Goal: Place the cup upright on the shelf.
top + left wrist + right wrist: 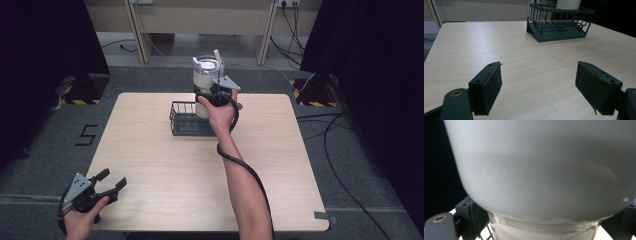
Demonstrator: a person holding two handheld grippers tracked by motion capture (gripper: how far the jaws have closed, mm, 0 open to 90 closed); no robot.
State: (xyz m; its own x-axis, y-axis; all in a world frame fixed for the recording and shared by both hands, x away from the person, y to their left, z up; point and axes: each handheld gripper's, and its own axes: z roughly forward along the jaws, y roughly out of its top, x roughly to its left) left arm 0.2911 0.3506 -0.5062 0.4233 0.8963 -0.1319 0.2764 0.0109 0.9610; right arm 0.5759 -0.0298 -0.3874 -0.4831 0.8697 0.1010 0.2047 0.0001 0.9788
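A white tumbler (205, 80) with a clear lid and a straw is upright at the right end of a dark wire basket (186, 125) on the far middle of the table. My right gripper (206, 96) is shut on its lower body from the near side. In the right gripper view the tumbler (536, 182) looms close, with the jaws of the right gripper (544, 225) on either side of its narrower base. My left gripper (114, 178) rests at the table's near left corner, open and holding nothing. In the left gripper view, the left gripper (539, 82) points across the table at the basket (559, 32) and the tumbler's bottom (568, 3).
The light wooden table (150, 165) stretches bare between the basket and the left gripper. A black cable (245, 170) trails along the right forearm. Dark curtains stand on both sides, and more cables lie on the floor to the right.
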